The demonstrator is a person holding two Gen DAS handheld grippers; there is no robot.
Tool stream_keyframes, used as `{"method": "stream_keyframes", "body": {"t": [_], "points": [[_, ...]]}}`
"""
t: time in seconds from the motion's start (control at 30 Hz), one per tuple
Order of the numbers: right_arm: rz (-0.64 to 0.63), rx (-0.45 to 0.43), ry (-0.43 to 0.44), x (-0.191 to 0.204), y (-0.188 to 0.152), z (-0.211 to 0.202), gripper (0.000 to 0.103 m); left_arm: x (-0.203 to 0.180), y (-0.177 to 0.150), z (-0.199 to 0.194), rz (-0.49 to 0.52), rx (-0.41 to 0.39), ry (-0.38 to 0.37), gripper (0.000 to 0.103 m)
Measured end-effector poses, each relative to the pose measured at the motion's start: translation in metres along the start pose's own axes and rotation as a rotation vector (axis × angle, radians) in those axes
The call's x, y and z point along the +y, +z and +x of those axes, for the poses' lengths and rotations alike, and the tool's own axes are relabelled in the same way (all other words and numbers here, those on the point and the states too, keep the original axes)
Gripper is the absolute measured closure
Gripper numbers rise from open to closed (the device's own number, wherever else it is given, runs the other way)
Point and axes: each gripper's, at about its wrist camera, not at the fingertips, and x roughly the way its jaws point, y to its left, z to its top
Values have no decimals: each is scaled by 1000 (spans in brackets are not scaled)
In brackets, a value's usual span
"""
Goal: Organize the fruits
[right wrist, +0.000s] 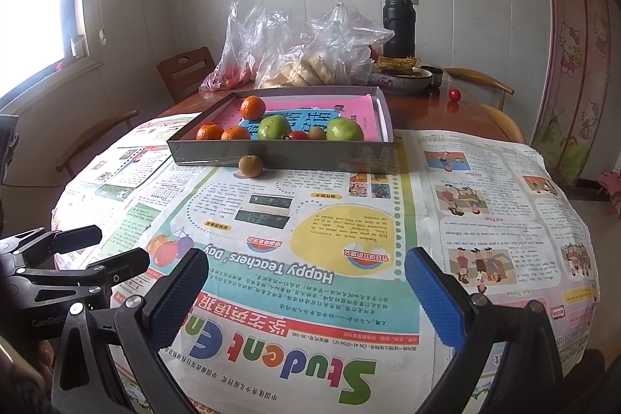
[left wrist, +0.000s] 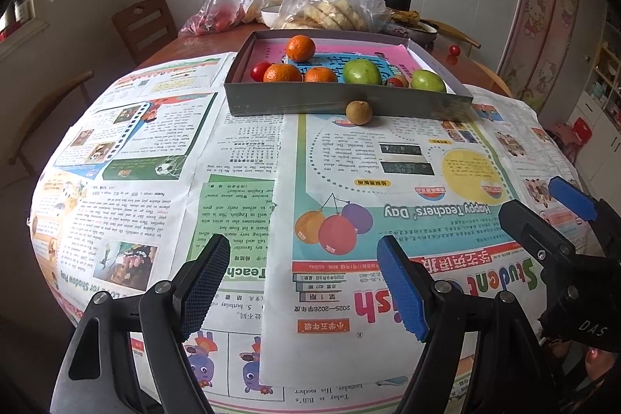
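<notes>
We hold our left claw [left wrist: 304, 282] spread and empty over the newspaper-covered round surface [left wrist: 240, 158]; ahead, the shallow grey cardboard tray [left wrist: 341, 101] carries orange tangerines [left wrist: 282, 73] and green fruits [left wrist: 362, 72], a small brown round fruit [left wrist: 359, 112] touching its front wall; our right claw [right wrist: 306, 293] is likewise spread, empty.

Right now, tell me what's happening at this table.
A person is sorting fruit with two handheld grippers. Most of it, oranges and green fruits, already sits in the shallow grey tray. One small brown fruit lies on the newspaper against the tray's front wall, and a red one sits on the bare table. The left gripper and right gripper are open and empty, short of the tray.
</notes>
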Motion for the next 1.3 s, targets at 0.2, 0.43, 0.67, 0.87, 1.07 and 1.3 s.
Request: {"method": "stream_keyframes", "body": {"t": [0.2,0.43,0.67,0.87,1.07,1.3], "points": [[-3,-1,-3,0,-1,-1,1,0,1,-1,-2,1,5,24],[-4,-1,-4,0,-1,-1,1,-1,0,-4,4,-1,6,24],[-3,0,-5,1,-1,-2,1,0,-1,-4,2,-1,7,24],[-3,-4,-5,1,-1,-5,1,1,-2,-6,0,-3,8,24],[-1,-4,-10,1,-2,-5,1,0,-3,-7,5,2,5,24],[3,-8,-20,-2,-2,-6,1,0,-2,-7,7,-1,13,24]]}}
